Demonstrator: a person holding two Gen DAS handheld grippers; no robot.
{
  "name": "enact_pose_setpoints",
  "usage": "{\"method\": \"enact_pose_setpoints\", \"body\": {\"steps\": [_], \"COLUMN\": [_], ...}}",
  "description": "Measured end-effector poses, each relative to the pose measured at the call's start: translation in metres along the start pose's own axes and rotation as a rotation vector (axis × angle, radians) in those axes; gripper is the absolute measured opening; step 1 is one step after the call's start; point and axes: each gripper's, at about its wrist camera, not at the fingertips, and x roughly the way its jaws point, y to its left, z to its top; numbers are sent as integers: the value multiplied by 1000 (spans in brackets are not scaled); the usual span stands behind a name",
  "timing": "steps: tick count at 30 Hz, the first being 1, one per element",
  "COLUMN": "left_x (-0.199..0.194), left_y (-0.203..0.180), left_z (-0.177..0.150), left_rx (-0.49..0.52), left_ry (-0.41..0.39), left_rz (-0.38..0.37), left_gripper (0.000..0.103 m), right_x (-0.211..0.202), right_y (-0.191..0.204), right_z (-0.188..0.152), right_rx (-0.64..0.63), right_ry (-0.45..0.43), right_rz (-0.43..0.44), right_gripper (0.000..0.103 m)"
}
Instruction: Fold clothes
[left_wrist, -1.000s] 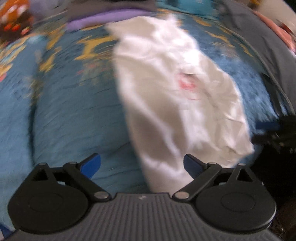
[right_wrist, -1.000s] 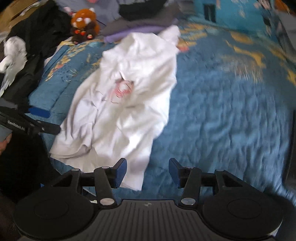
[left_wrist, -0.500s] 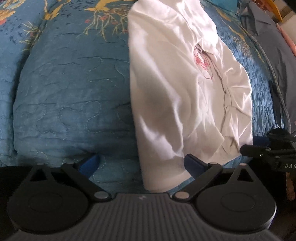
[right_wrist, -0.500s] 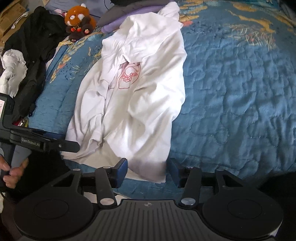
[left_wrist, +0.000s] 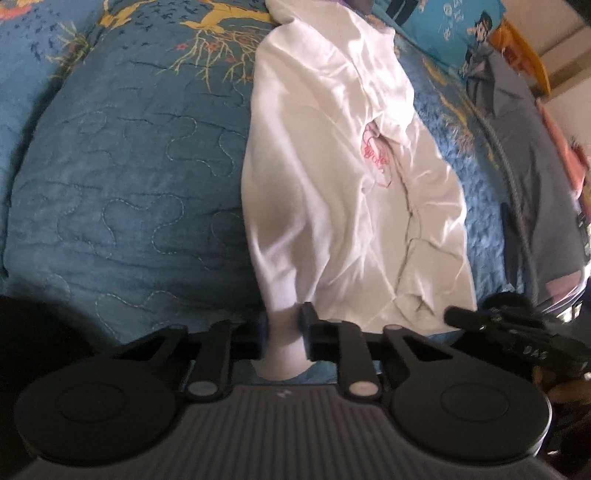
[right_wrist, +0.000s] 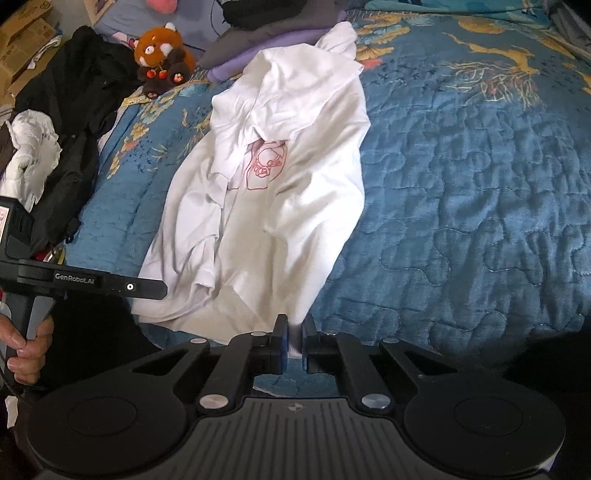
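Note:
A crumpled white t-shirt (left_wrist: 332, 192) with a pink print lies lengthwise on a blue quilted bedspread (left_wrist: 129, 177). My left gripper (left_wrist: 283, 328) is shut on the shirt's near hem at its left corner. In the right wrist view the same shirt (right_wrist: 280, 206) runs away from me, and my right gripper (right_wrist: 293, 339) is shut on its near hem at the right side. The other gripper's arm (right_wrist: 92, 286) shows at the left of that view, near the shirt's other corner.
A red-panda plush toy (right_wrist: 162, 55), black clothes (right_wrist: 74, 122) and a white garment (right_wrist: 29, 155) lie at the bed's left edge. Purple and grey clothes (right_wrist: 251, 48) sit beyond the shirt. A grey garment (left_wrist: 535, 166) and a cable lie at the right.
Both grippers were open around the shirt's near hem half a second ago. Both have closed on the hem now.

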Motion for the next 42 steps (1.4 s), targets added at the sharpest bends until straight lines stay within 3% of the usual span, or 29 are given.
{"method": "enact_pose_setpoints", "body": {"steps": [9,14,19,25,28,34,42], "left_x": [-13,-28,-34,-50,-67,-95,-76], "left_y": [14,16,16,8,0,-27,-57], "left_z": [-3,-10,-16,-19,4,76,203], "left_rx": [-51,-9,24,64,94,180,222], "left_ry": [-32,-46,-11,-5,-52,-164,-274], "left_rz": [-96,-97,-86,-124,-167,-153,22], "left_gripper": [8,8,8,8,8,8,9], "right_x": [-12,-22,-22,-41,-54,-47,-24], "right_y": [5,5,1,1,0,-6,-17], "right_z": [-4,-7,-13,-6,19,105,218], "right_rx": [7,19,44,92,106,81,55], "right_ry": [-27,-29,1,-12,-56,-136,-217], "right_rz": [21,45,27,120,182,128,38], "right_gripper": [6,6,6,6,6,6,6]}}
